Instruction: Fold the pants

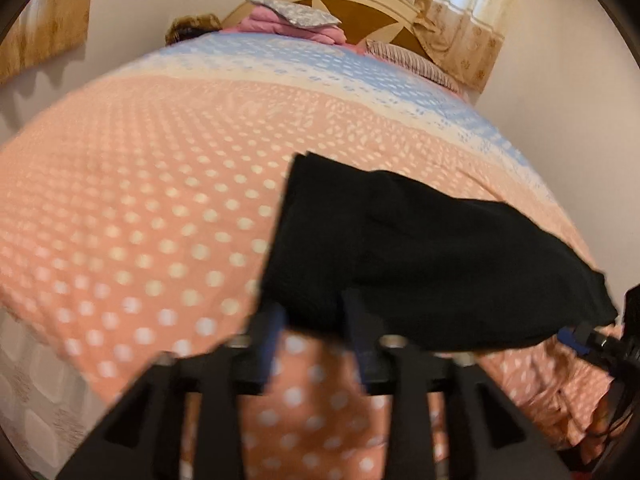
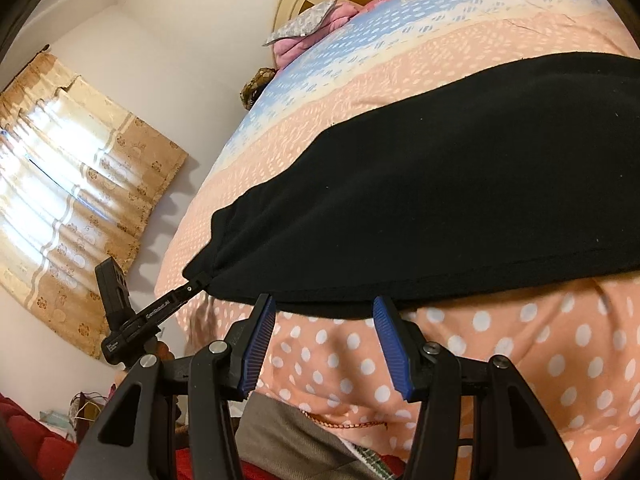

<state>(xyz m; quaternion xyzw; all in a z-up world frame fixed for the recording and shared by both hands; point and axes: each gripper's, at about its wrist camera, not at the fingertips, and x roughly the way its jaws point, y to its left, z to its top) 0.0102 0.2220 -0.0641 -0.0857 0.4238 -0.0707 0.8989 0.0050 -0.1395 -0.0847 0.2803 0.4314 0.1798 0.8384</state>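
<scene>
Here, a bed's pink polka-dot bedspread (image 2: 500,360) is filling the room below gold curtains (image 2: 80,168). The black pants (image 2: 440,208) are lying crosswise at its near edge. Left gripper (image 1: 316,320) and right gripper (image 2: 324,308) are gaping half-open, empty, at the hem.

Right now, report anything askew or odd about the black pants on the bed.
The black fabric pants lie flat across the peach polka-dot bedspread. Their near-left corner is drawn to a point at the left gripper, and the near hem bows slightly. No damage shows.
</scene>
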